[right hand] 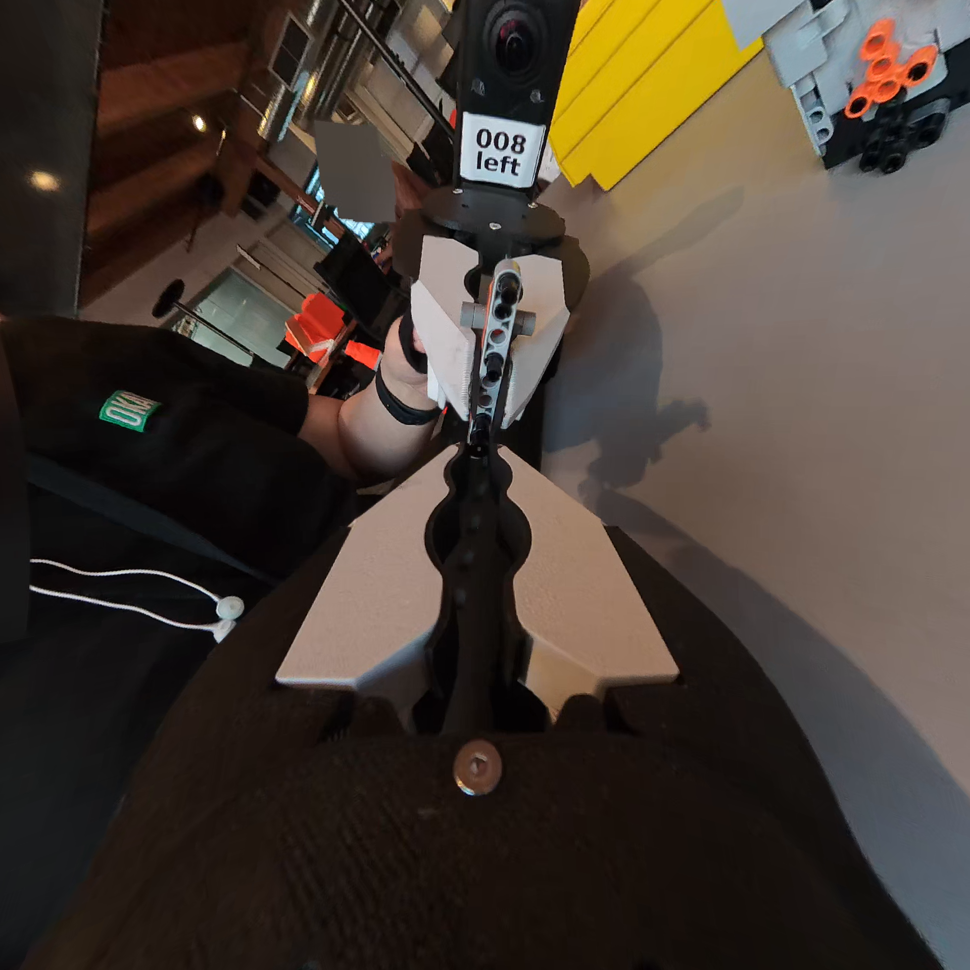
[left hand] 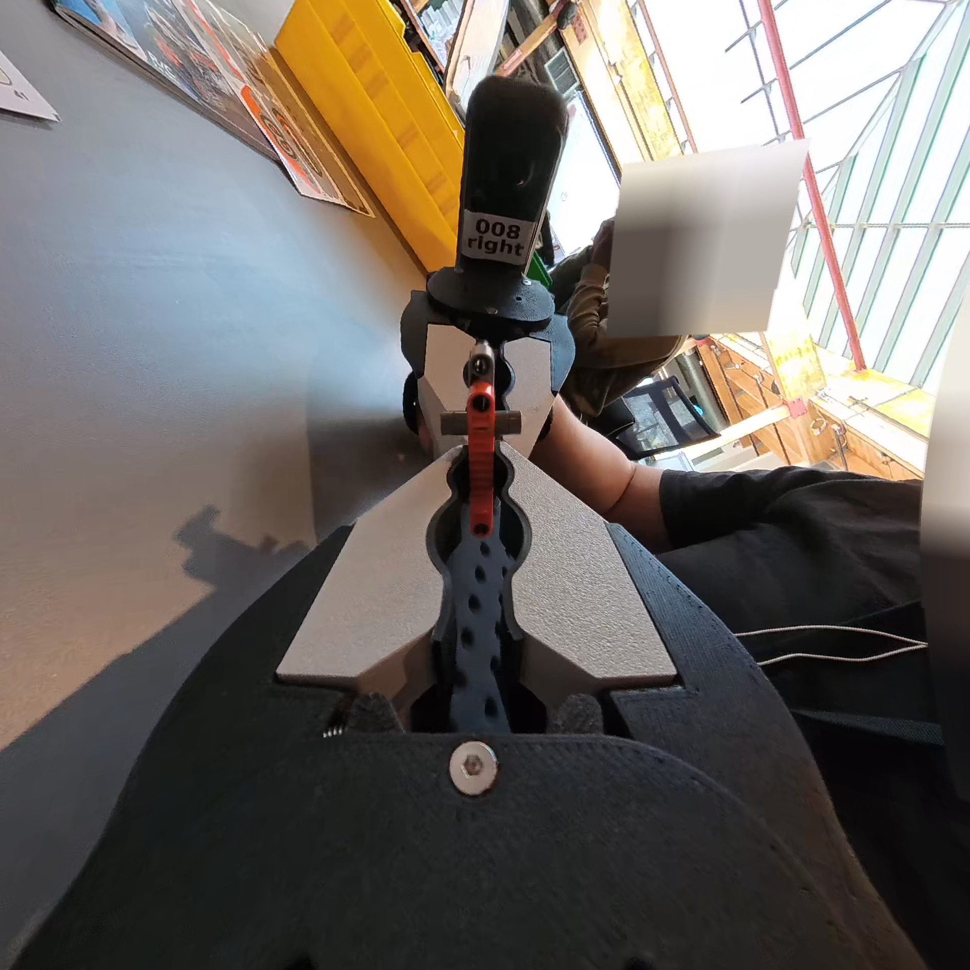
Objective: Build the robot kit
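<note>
- Dark blue perforated beam (left hand: 475, 619) clamped between the fingers of the left tongs (left hand: 477, 525), running forward along the gap and out past the tips.
- Orange ribbed beam (left hand: 480, 462) pinned to the far end of the blue one, reaching on into the right tongs (left hand: 480, 414) opposite.
- Grey cross axle (left hand: 480, 422) set sideways through the assembly, just at the tips of the facing tongs.
- Seen from the right wrist view: right tongs (right hand: 475, 472) clenched on a dark beam (right hand: 470, 551) lying in the gap.
- Light grey perforated beam (right hand: 493, 336) with black pins ahead of those tips, gripped by the left tongs (right hand: 488, 378), a grey axle (right hand: 498, 317) crossing it.
- Both tongs tip to tip, raised above the grey surface (left hand: 157, 315), shadows cast beneath.
- Bare forearm (left hand: 593, 467) and black sleeve (left hand: 787, 504) behind the right tongs; wrist with a black band (right hand: 404, 409) behind the left.
- Yellow bin (left hand: 378, 105) and printed booklets (left hand: 220, 68) far off to the left of the left tongs.
- Grey, black and orange brick motor block (right hand: 871, 84) lying well off to the right of the right tongs, beside the yellow bin (right hand: 645, 89).
- White earphones (right hand: 225, 614) on dark clothing to the left.
</note>
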Tool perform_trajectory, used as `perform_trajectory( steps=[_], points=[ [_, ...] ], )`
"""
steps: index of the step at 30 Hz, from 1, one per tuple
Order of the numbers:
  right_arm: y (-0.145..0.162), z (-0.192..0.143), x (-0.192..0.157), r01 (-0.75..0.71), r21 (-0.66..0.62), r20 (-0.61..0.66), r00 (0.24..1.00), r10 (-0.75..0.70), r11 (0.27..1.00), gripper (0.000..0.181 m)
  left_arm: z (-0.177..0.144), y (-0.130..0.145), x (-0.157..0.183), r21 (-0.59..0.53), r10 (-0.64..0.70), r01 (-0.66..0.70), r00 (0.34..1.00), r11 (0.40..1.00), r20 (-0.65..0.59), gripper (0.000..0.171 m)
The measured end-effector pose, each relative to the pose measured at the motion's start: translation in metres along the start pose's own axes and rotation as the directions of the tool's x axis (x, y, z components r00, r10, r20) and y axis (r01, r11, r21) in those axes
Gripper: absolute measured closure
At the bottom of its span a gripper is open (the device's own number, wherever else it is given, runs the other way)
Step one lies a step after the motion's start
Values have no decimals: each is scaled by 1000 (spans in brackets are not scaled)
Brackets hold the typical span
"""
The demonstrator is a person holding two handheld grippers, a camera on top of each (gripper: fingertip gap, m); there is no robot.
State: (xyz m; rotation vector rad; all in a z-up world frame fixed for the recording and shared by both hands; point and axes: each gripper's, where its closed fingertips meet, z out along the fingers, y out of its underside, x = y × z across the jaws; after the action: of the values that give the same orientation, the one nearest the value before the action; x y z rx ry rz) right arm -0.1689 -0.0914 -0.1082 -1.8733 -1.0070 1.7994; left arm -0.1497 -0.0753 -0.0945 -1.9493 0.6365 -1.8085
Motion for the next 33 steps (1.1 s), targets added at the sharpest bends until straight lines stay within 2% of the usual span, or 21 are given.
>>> perform_trajectory(
  steps=[7,11,15,27,29,30,33],
  points=[
    [-8,1,3,-108,81,37,994,105,991,175,0,-1,-3,10,10,-10,1000,1000,20,166],
    [-9,1,2,-47,78,6,999,47,996,176,-1,-2,-2,18,10,-11,1000,1000,18,166],
    [-6,1,1,-83,67,30,996,81,994,173,-2,-4,-2,29,11,-12,1000,999,18,166],
    [-9,2,3,-70,81,6,998,70,994,174,-3,-5,-3,45,20,-21,999,999,33,166],
    [-9,3,4,-77,82,6,997,77,994,170,-4,-6,-4,51,22,-24,999,998,36,166],
    [-10,3,3,-79,85,13,997,78,993,175,-4,-7,-3,56,25,-27,999,998,37,166],
    [-11,3,3,-44,85,-11,999,45,995,175,-5,-8,-2,63,28,-30,999,998,28,166]
  ],
)
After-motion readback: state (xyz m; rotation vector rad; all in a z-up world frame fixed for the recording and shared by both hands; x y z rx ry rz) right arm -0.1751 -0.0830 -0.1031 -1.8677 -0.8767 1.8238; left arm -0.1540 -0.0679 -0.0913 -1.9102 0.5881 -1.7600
